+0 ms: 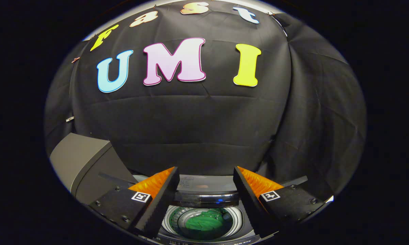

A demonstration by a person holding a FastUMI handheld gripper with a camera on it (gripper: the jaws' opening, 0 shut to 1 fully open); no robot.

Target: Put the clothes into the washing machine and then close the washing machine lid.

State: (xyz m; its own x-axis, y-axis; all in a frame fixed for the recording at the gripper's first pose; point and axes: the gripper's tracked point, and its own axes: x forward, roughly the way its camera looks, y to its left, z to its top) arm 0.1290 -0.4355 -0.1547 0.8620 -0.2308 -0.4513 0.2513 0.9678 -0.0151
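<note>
Claw: I see my claw (206, 190) spread wide, its two fingers well apart with nothing gripped between them; each finger carries a small square marker tag on its upper face.

Clothes: I see a crumpled green garment (204, 222) lying inside the drum, below the claw and in the gap between the two fingers, touching neither of them.

Drum: the round metal drum (172, 217) of the top-loading washing machine shows a pale perforated wall ringing the green garment; its mouth is uncovered.

Washing machine: the dark top-loading washing machine (204, 198) sits directly under my claw, with a glossy black control strip and a small blue light just beyond the drum opening.

Lid: I make out a flat pale-grey panel (204, 183) standing behind the control strip, between the fingertips; I take it for the raised lid, but I cannot tell for sure.

Grey box: a matte grey box-shaped thing (80, 161) stands left of the left finger, beside the machine.

Wall: black cloth (197, 129) hangs behind everything, creased in horizontal folds.
</note>
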